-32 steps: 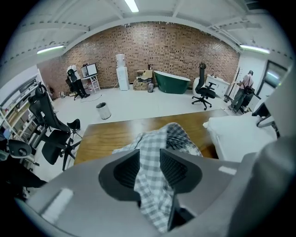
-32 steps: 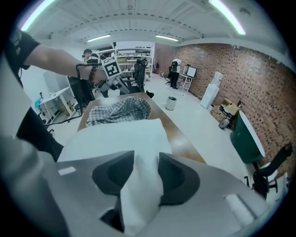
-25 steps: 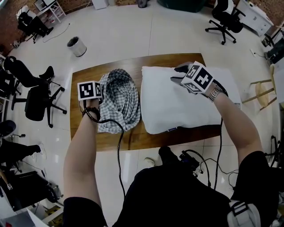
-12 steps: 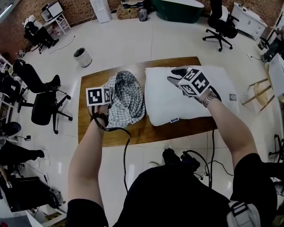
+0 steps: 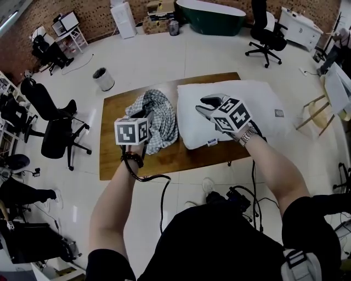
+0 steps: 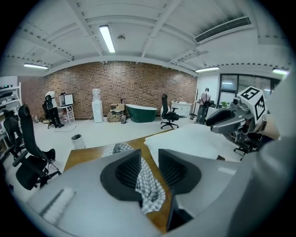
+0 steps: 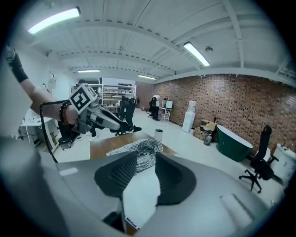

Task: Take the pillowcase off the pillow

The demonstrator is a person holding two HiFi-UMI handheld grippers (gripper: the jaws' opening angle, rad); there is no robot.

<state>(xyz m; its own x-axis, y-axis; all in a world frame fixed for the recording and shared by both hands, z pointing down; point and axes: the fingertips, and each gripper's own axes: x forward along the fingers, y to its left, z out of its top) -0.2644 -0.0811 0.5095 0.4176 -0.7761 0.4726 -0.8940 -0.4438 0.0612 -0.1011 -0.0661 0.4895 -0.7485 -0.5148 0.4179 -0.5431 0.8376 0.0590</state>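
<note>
A brown wooden table (image 5: 164, 159) stands on a shiny white floor (image 5: 153, 57). Behind the table is a dark green bathtub (image 5: 211, 11). Left of the table are a small bin (image 5: 103, 78) and black office chairs (image 5: 52, 131).

Bare wood on table (image 5: 112, 142) left end and near edge: I can come in there. Checked pillowcase (image 5: 159, 112) heaped mid-table, white pillow (image 5: 260, 101) just beside it, filling right half, overhanging right end. Black chairs (image 5: 55, 137) crowd floor left of table; bin (image 5: 103, 78) beyond far-left corner.

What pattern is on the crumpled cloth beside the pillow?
The cloth has a fine grey-and-white check, clearest in the head view.
</note>
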